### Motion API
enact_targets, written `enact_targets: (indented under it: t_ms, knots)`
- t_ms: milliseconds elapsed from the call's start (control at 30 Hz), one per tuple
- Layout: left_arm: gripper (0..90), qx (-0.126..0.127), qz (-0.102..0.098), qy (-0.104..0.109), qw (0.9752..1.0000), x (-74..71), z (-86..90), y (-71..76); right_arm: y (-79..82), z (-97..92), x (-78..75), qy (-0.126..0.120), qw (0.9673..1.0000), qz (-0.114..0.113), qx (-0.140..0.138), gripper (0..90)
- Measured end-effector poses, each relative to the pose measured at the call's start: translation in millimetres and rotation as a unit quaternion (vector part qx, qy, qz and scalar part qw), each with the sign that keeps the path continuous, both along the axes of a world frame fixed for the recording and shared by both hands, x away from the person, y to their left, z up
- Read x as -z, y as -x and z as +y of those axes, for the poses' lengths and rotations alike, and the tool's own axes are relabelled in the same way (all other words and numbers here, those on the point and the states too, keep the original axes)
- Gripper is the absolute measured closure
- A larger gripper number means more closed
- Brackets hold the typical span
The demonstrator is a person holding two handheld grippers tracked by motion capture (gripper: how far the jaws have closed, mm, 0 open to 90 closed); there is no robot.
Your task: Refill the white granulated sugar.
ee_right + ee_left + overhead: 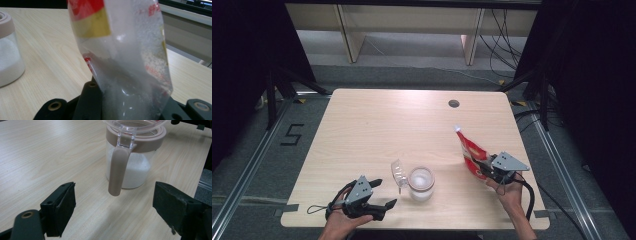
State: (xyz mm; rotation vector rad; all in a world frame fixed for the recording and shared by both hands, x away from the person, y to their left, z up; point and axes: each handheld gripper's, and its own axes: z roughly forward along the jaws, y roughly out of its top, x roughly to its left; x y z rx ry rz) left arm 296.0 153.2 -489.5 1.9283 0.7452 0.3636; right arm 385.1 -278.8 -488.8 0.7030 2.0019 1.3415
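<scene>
My right gripper (486, 169): fingers clamped on a red, partly clear bag (470, 150), held upright at the surface's (377, 125) near right. My left gripper (379, 192): fingers spread wide, empty, near left. Between them: jar (421, 183) of white powder, lid (398, 173) flipped open leftward.
</scene>
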Motion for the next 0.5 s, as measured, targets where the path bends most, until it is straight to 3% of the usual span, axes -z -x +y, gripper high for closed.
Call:
enact_targets:
  t_ms: [67, 133, 200, 300, 367, 400, 433, 500]
  knots:
    - [18.1, -0.005, 0.003, 0.000, 1.0000, -0.4, 0.1, 0.9, 0.0, -0.9, 0.4, -0.003, 1.0000, -0.005, -0.002, 77.2]
    - [18.1, -0.005, 0.003, 0.001, 1.0000, -0.2, 0.2, 0.9, 2.6, -2.6, -0.1, -0.003, 0.9999, 0.010, 0.001, 77.1]
    - [18.1, -0.005, 0.003, 0.000, 1.0000, -0.2, 0.4, 0.7, 2.0, -4.5, 2.4, -0.014, 0.9999, 0.000, 0.000, 77.0]
    - [18.1, -0.003, 0.001, -0.002, 1.0000, -0.6, 0.3, 0.8, 4.1, -10.2, 2.7, -0.030, 0.9991, 0.029, 0.004, 76.5]
    - [18.1, -0.003, 0.001, -0.001, 1.0000, -0.5, 0.3, 0.8, 3.2, -13.9, 3.4, -0.037, 0.9990, 0.023, 0.010, 75.6]
    - [18.1, -0.004, 0.003, -0.004, 1.0000, -0.9, 0.5, 1.0, 6.4, -13.3, 3.5, -0.049, 0.9978, 0.040, 0.022, 75.3]
    - [18.0, -0.005, 0.004, -0.002, 1.0000, -0.7, 0.4, 1.2, 6.7, -13.8, 4.0, -0.053, 0.9976, 0.040, 0.023, 75.1]
    - [18.1, -0.003, 0.002, -0.005, 1.0000, -0.8, 0.6, 0.9, 3.7, -16.9, 3.9, -0.041, 0.9989, 0.019, 0.015, 74.3]
